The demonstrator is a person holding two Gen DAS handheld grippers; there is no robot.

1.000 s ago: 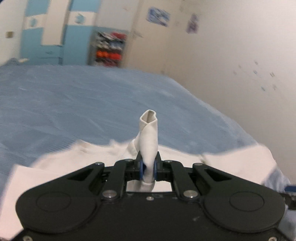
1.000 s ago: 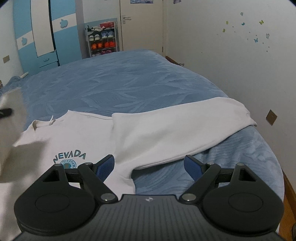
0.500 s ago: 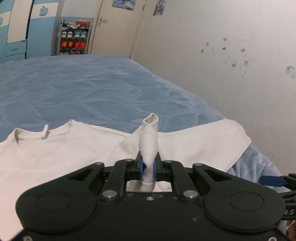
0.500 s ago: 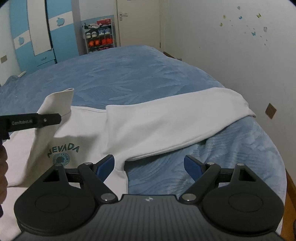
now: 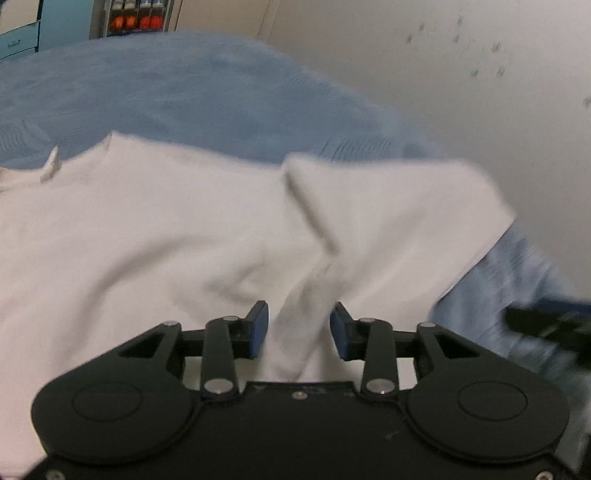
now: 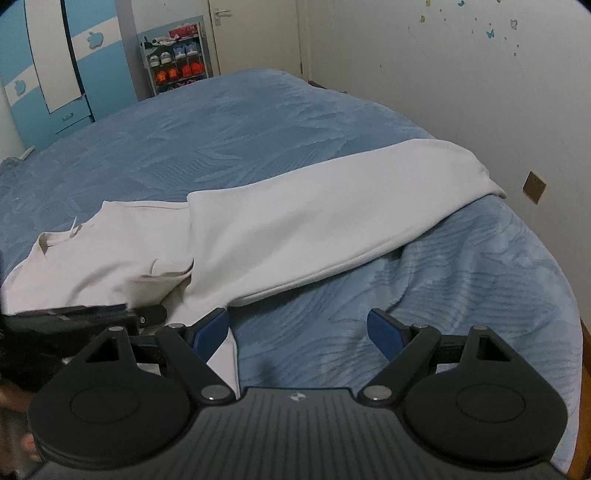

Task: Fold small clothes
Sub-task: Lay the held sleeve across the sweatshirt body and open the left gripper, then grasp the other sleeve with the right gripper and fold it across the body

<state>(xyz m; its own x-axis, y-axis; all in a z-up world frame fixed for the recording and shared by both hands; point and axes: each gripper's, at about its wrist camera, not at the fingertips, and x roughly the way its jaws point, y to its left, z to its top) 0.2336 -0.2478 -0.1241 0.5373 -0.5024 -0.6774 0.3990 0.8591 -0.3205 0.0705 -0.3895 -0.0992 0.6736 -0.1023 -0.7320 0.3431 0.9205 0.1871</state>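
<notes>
A white sweatshirt [image 5: 147, 229] lies on the blue bed [image 5: 184, 85]. My left gripper [image 5: 300, 330] sits low over its chest with its jaws opening. One sleeve end [image 5: 301, 332] lies loose between the blue pads, which no longer press on it. In the right wrist view the sweatshirt [image 6: 295, 229] has that sleeve folded across its front [image 6: 110, 266], and the other sleeve [image 6: 351, 199] stretches right. My right gripper [image 6: 297, 334] is open over the bedspread, its left pad beside the hem. The left gripper [image 6: 85, 314] shows at the left edge.
The bed's right edge [image 6: 554, 295] runs close to a white wall [image 6: 443, 74]. Beyond the bed's far end stand a blue wardrobe [image 6: 55, 66], a shoe rack [image 6: 177, 59] and a door [image 6: 255, 33]. A hand [image 6: 14, 398] shows at the lower left.
The left gripper brought the pinched sleeve down and across onto the sweatshirt's front, covering the print, and its jaws have parted. The right gripper has hardly moved and stays open.
</notes>
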